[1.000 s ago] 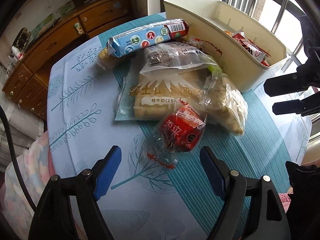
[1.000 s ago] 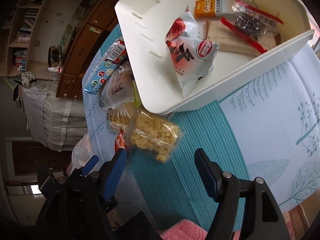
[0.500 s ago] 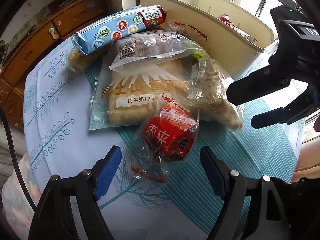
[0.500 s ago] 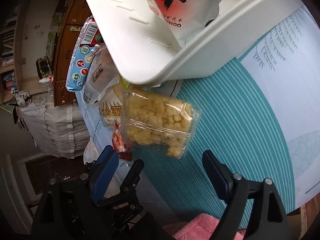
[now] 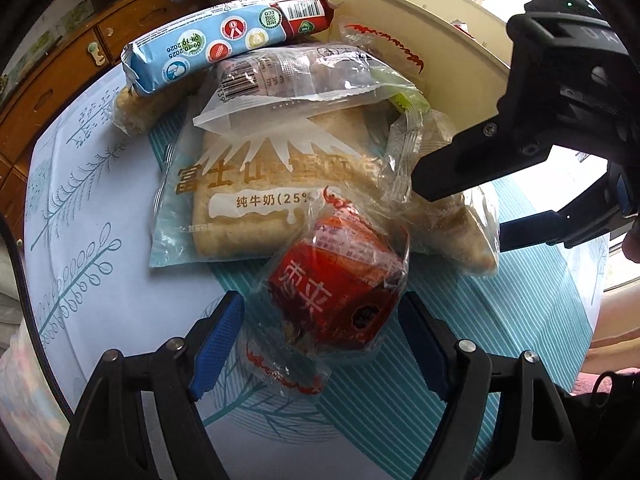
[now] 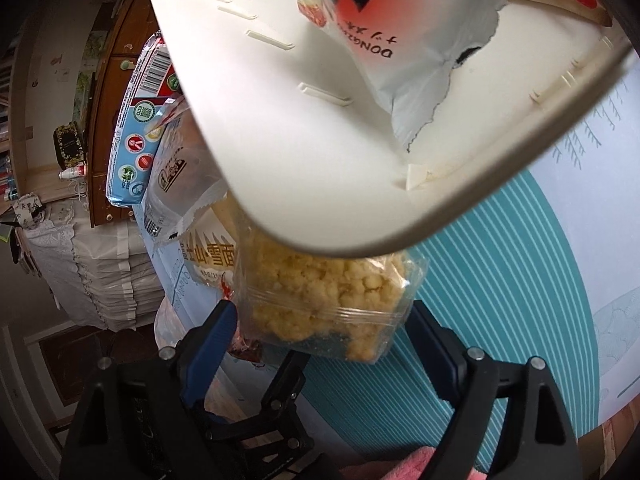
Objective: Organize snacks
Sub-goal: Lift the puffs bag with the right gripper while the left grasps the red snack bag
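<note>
Snacks, heaped on a table (image 5: 100,216) covered by a white and teal leaf-print cloth, with a cream plastic bin (image 5: 448,52) at the upper right of the left wrist view.

Left gripper (image 5: 320,340): low centre of its own frame, blue-padded fingers spread wide apart, one either side of a red snack in clear wrap (image 5: 340,292). Neither pad is seen touching the wrap; nothing held.

Red snack: lower centre, lying on the cloth, its upper edge overlapping the lower corner of a large bread bag (image 5: 248,200).

Bread bag: centre of frame, white mountain print and gold lettering, flat on the cloth.

Clear packet with barcode (image 5: 296,76): lies on the upper part of the bread bag.

Blue biscuit tube (image 5: 224,48): upper left of centre, red end toward the bin, resting on top of the pile.

Puffed rice cake in clear wrap (image 6: 332,296): lower centre of the right wrist view, just under the bin's rounded corner (image 6: 352,216) and between the right fingers; in the left wrist view it lies at the right of the pile, partly behind the right tool.

Right gripper (image 6: 324,344): fingers apart, bracketing the rice cake; whether the pads press on it cannot be told. In the left wrist view it enters from the right edge.

Bin contents: white and red packet (image 6: 400,20), top centre of the right wrist view, leaning on the inner wall.

Wooden drawer chest (image 5: 80,52): upper left, behind the table.
</note>
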A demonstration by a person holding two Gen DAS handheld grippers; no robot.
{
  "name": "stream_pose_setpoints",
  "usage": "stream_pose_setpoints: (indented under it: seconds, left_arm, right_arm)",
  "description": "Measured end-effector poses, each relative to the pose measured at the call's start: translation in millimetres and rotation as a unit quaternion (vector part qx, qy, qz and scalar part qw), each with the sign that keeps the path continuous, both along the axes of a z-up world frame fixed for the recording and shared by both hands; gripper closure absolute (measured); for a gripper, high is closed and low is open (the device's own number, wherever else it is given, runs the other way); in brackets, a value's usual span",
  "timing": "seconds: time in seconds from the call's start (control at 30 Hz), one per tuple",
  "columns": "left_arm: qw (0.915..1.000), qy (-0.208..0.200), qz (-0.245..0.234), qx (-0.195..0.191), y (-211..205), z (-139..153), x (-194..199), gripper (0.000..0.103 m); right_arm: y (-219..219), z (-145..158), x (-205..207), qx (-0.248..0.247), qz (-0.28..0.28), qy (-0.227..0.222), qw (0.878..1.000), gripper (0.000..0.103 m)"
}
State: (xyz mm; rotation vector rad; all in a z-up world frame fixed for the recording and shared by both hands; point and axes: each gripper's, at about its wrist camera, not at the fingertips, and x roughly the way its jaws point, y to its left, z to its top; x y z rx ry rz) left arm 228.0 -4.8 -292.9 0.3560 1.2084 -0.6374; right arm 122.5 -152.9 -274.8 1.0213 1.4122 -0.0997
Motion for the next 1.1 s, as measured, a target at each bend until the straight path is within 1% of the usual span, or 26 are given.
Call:
stream_pose_setpoints:
  seconds: [0.07,0.2,0.27,0.3,0.33,0.37,0.4,0.67,0.8,0.93,1.1]
  left_arm:
    - [1.0000,-0.002,0.003,-0.002,-3.2,-1.5,2.8,0.025]
    - [0.9998,-0.011,0.018,-0.004,-9.4,-1.4,6.7,0.037]
    - [0.9997,-0.010,0.020,-0.005,-9.9,-0.5,9.9,0.040]
    - [0.9998,-0.010,0.017,-0.006,-10.2,0.1,10.0,0.043]
    - [0.9998,-0.010,0.015,-0.007,-10.0,0.4,10.0,0.044]
    - [0.9998,-0.009,0.012,-0.009,-10.6,0.9,9.8,0.049]
    - [0.9999,-0.008,0.010,-0.011,-10.2,1.7,10.7,0.050]
    - [0.9998,-0.002,0.014,-0.016,-3.8,7.9,8.2,0.052]
    - [0.9996,-0.014,0.025,-0.009,2.8,11.9,10.1,0.052]
    - [0.9987,-0.017,0.046,-0.009,13.0,20.1,10.1,0.052]
    - [0.9966,-0.025,0.078,-0.008,27.8,34.0,7.2,0.052]
  right_arm:
    - [-1.7,-0.7,-0.2,-0.007,-0.004,0.004,1.000,0.016]
    - [-4.6,-2.1,1.2,-0.018,-0.013,0.011,1.000,0.016]
    - [-4.4,-1.7,3.0,-0.021,-0.011,0.009,1.000,0.017]
    - [-3.9,-1.1,3.8,-0.022,-0.012,0.007,1.000,0.019]
    - [-3.5,-0.5,4.4,-0.022,-0.013,0.003,1.000,0.028]
    - [-2.1,0.0,5.4,-0.018,-0.012,0.000,1.000,0.030]
    - [-2.0,0.8,5.6,-0.019,-0.011,0.000,1.000,0.031]
    - [-2.1,2.0,-1.0,-0.016,-0.013,-0.001,1.000,0.033]
    - [-1.3,5.5,-2.3,-0.018,-0.011,-0.004,1.000,0.033]
    - [0.9,9.6,-4.4,-0.016,-0.005,-0.010,1.000,0.033]
    - [8.8,19.3,-4.6,-0.004,0.013,-0.029,0.999,0.034]
